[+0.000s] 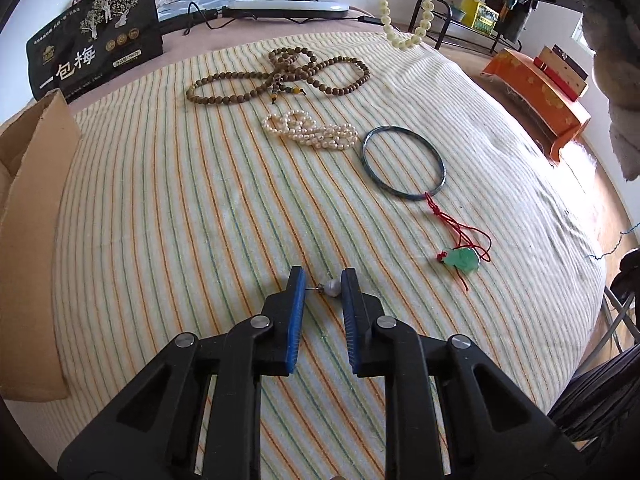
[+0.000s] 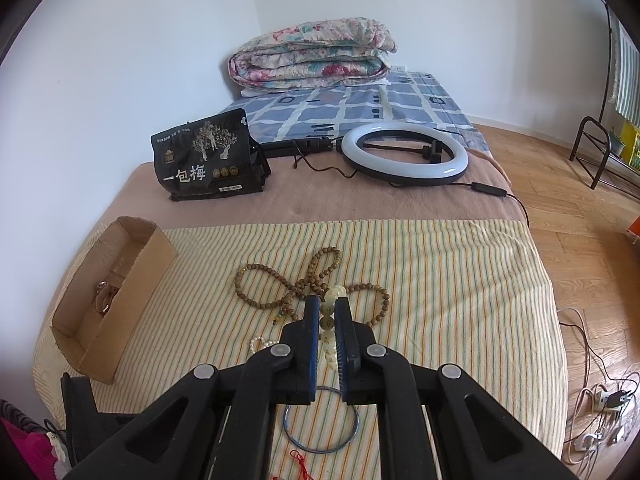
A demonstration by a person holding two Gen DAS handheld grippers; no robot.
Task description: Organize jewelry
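While the left gripper (image 1: pixel 322 280) sits low in the middle of its own view, its two blue pads are nearly together around a small grey pearl earring (image 1: pixel 330 289) with a thin metal post. The pearl touches the right pad and the post tip reaches the left pad, so it looks pinched, right down on the striped yellow cloth (image 1: pixel 180 220).

The right gripper (image 2: pixel 327 316) is squeezed shut on a bracelet of pale cream beads (image 2: pixel 334 295). In the left view that bracelet (image 1: pixel 404 12) hangs at the top of the frame, up off the cloth.

To the left of the earring the cloth is bare all the way to the open brown cardboard box (image 2: pixel 116 292) at the left edge. The box holds a small gold-coloured piece that is too small to make out.

Higher in the left view lie a long string of brown wooden beads (image 1: pixel 280 76), a heap of white pearls (image 1: pixel 312 128) just under it, and a thin dark blue bangle (image 1: pixel 404 164) to the right. A red cord touches the bangle and leads down to a green stone charm (image 1: pixel 464 262). The charm lies to the right of the earring, apart from it.

The cloth drops off at the right edge onto a wooden floor (image 2: pixel 580 208).
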